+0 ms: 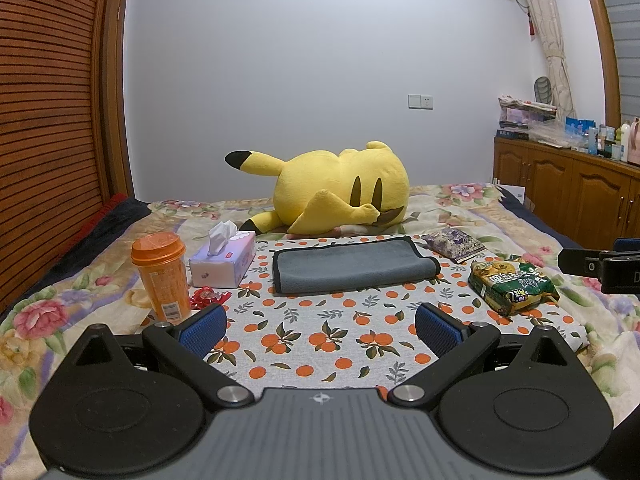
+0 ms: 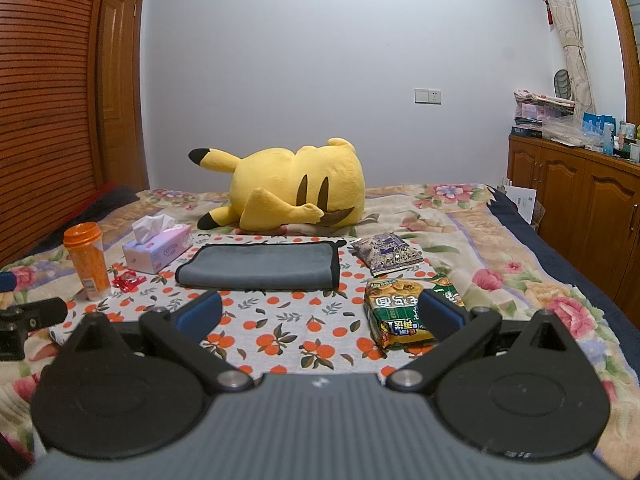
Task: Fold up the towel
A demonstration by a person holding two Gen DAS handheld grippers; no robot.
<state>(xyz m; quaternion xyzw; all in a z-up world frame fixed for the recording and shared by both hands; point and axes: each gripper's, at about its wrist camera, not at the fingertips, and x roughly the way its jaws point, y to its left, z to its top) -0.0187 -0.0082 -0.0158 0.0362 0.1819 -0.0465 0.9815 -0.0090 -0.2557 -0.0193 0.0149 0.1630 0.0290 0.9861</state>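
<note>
A grey towel [image 1: 352,266] with a dark hem lies folded on an orange-print cloth [image 1: 320,344] on the bed; it also shows in the right wrist view [image 2: 260,266]. My left gripper [image 1: 320,330] is open and empty, held short of the towel's near edge. My right gripper [image 2: 320,314] is open and empty, also short of the towel, with its right finger over a green noodle packet [image 2: 400,312]. Each gripper shows at the edge of the other's view.
An orange cup [image 1: 162,274], a tissue box [image 1: 224,260] and a red wrapper [image 1: 206,296] lie left of the towel. A purple packet [image 1: 454,242] and the green packet [image 1: 512,284] lie right. A yellow plush toy [image 1: 340,192] lies behind. Wooden cabinets [image 2: 576,196] stand at right.
</note>
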